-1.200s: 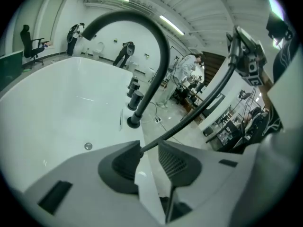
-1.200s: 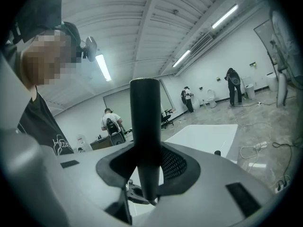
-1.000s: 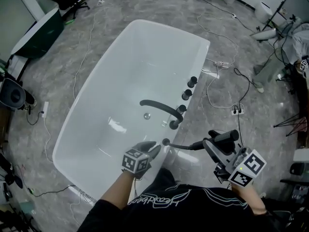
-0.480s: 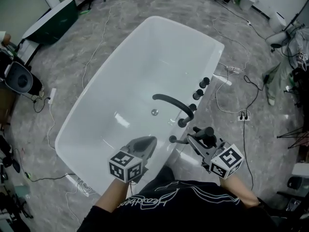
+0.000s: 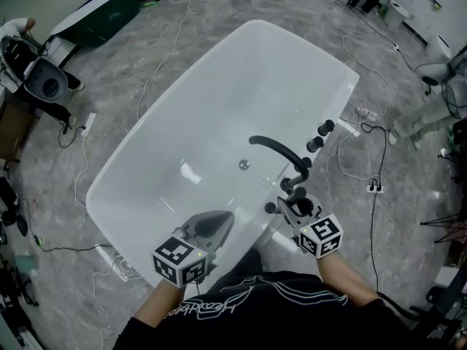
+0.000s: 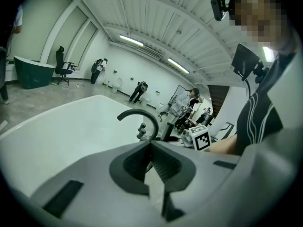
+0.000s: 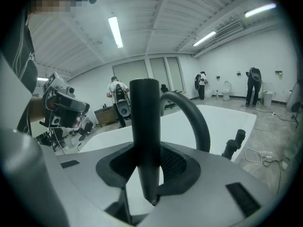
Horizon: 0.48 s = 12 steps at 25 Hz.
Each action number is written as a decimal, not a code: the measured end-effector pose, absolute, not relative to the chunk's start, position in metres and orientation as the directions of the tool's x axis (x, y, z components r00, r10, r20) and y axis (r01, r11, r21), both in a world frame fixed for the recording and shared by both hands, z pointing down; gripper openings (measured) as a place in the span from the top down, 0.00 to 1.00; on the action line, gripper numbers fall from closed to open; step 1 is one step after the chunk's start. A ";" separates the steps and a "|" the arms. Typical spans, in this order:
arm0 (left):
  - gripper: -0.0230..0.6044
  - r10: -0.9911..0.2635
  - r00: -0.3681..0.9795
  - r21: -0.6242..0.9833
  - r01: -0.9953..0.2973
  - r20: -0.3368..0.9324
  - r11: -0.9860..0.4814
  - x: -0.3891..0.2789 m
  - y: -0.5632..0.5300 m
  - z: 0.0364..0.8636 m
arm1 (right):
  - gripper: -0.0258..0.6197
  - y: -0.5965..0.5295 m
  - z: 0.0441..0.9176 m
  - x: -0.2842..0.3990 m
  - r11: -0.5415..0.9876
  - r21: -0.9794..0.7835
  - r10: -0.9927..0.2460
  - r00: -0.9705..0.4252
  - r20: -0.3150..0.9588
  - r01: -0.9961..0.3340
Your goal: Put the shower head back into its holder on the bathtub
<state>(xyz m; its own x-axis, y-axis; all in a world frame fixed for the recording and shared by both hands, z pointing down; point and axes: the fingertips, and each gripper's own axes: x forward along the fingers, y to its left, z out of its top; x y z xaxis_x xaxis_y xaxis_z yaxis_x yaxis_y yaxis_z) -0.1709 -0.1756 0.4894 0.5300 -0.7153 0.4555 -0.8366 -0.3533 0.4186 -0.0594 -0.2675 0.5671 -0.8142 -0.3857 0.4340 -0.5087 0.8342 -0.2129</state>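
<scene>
At left, my left gripper [image 5: 219, 223] hangs over the bathtub [image 5: 91, 195] rim, jaws pressed together on nothing. Between the two tools, the dark socket I take for the holder [image 5: 271, 208] sits on the rim, just left of my right gripper [image 5: 292, 210] and far nearer to it. That gripper clasps the shower head [image 7: 145, 126], its long black handle standing upright between the pads, beside the curved spout [image 7: 191, 112]. The right hand looks placed to seat it.

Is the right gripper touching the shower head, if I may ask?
Touching: the right gripper is clamped on the shower head, shown in the right gripper view.
</scene>
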 end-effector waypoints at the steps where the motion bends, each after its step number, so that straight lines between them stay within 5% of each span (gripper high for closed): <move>1: 0.95 -0.716 0.526 0.422 -0.838 0.460 -0.346 -0.173 -0.173 0.492 | 0.76 -0.268 0.574 -0.061 0.832 -0.214 -0.383 -0.809 0.445 -0.512; 12: 0.95 -0.707 0.511 0.411 -0.850 0.488 -0.331 -0.189 -0.163 0.507 | 0.76 -0.270 0.640 -0.072 0.822 -0.209 -0.347 -0.757 0.553 -0.529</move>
<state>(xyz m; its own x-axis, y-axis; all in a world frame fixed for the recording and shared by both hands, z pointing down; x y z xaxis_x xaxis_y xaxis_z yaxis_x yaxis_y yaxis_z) -0.1886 -0.1627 0.5065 0.5114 -0.7075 0.4878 -0.8496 -0.3310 0.4106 -0.0723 -0.2704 0.6398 -0.7573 -0.3470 0.5532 -0.5295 0.8221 -0.2091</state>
